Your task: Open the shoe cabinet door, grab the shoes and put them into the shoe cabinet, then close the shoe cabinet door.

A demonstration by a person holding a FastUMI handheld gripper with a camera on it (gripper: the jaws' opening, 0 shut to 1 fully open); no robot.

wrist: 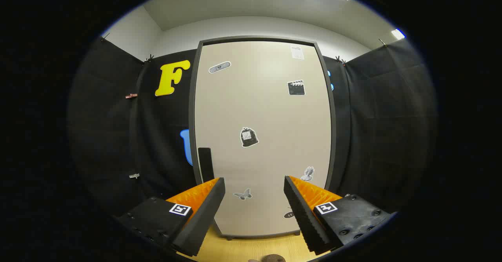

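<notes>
— Where's the shoe cabinet door (262, 136)?
— Shut, straight ahead of my tongs (254, 193), beyond the fingertips. Its dark handle (205, 164) sits just above the left finger.
— And the tongs?
— Spread apart, holding nothing, above the wooden floor (251, 248).

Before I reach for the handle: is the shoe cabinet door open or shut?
Shut: the cabinet door sits flush in its dark frame, beyond the open gripper.

a pale wooden floor (251, 250) carries the tall shoe cabinet (262, 136) at its far side, door shut, on short dark feet.
</notes>
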